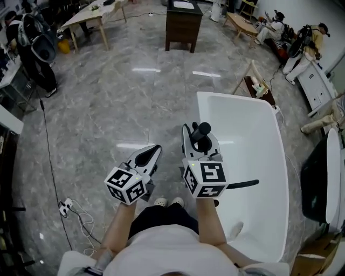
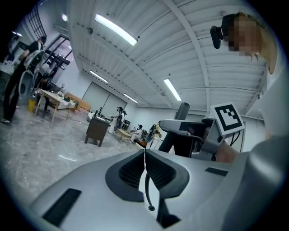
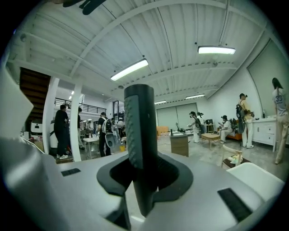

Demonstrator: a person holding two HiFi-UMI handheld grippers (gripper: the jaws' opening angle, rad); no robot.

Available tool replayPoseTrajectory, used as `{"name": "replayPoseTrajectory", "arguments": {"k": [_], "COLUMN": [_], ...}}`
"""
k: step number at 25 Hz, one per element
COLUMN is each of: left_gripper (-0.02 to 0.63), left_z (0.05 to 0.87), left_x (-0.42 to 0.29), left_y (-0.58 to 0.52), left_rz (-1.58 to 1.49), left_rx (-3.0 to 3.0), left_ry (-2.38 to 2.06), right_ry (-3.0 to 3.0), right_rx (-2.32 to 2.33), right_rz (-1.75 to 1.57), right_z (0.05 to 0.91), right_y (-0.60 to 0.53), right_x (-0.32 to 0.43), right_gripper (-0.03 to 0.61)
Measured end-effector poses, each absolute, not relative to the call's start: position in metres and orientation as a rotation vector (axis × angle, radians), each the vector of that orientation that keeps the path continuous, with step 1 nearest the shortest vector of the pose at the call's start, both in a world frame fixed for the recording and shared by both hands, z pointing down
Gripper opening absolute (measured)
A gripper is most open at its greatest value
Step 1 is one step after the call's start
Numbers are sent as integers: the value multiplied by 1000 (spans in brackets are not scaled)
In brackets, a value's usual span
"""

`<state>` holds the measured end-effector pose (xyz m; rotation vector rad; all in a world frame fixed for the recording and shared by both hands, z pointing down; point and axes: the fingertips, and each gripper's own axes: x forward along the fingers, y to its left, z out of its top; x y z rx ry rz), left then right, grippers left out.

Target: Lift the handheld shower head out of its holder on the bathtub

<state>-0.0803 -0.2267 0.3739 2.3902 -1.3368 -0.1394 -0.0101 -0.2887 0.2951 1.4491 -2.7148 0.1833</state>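
My right gripper is shut on the dark, ribbed handle of the shower head, which stands upright between its jaws above the left rim of the white bathtub. In the right gripper view the handle fills the gap between the pads of the right gripper. A slim dark piece sticks out to the right under that gripper, over the tub. My left gripper hangs beside it over the floor, jaws shut on nothing. From the left gripper view, the right gripper and the handle show at the right.
A dark wooden cabinet stands far ahead, and a light table at the far left. A small wooden chair sits behind the tub. People stand at the left and the far right. A cable with a plug lies on the marble floor.
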Motion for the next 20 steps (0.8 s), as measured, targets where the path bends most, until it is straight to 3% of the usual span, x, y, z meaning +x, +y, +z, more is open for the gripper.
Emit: {"name": "replayPoseTrajectory", "arguments": {"k": [20], "left_gripper": [12], "left_z": [372], "left_x": [-214], "left_y": [-177], "left_rz": [-234], "left_rx": [2130], "left_ry": [-1747], "right_ry": [-2941], "right_rx": [812], "right_rz": [171], "right_z": [295], "right_y": [-236], "right_x": [-187], "right_gripper": [104]}}
